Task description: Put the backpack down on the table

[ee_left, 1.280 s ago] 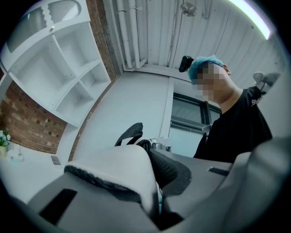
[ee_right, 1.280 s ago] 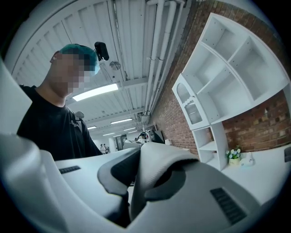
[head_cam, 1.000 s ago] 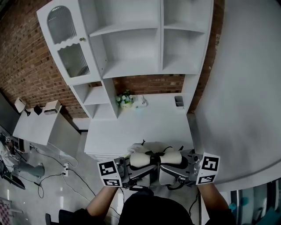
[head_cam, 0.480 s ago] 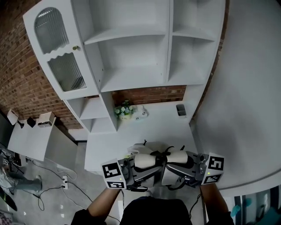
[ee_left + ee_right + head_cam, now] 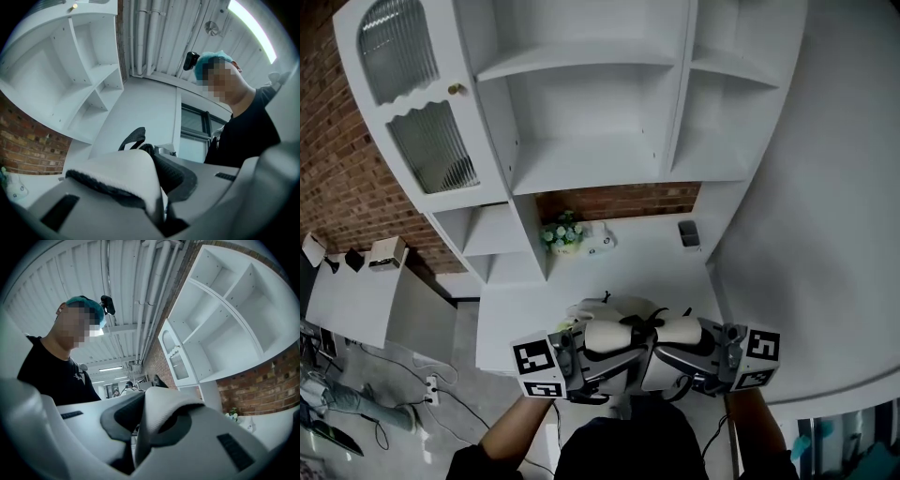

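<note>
A white backpack (image 5: 609, 309) with black trim hangs over the front edge of the white table (image 5: 647, 267). Its two padded shoulder straps rise side by side. My left gripper (image 5: 614, 354) is shut on the left strap (image 5: 605, 337), and my right gripper (image 5: 667, 356) is shut on the right strap (image 5: 680, 333). The two grippers point inward at each other. In the left gripper view the white strap with black mesh backing (image 5: 126, 173) is pinched in my left gripper (image 5: 161, 206). The right gripper view shows the other strap (image 5: 161, 420) folded between the jaws of my right gripper (image 5: 136, 446).
At the back of the table stand a small flower pot (image 5: 561, 232), a white object (image 5: 600, 242) and a dark cup (image 5: 688, 232). White shelves (image 5: 591, 131) and a glass-door cabinet (image 5: 417, 122) rise behind. A low white side table (image 5: 356, 291) is left; a white wall (image 5: 806, 234) is right.
Both grippers have carried the backpack forward towards the table. It hung short of the front edge before and now hangs over it. Both grips are unchanged.
</note>
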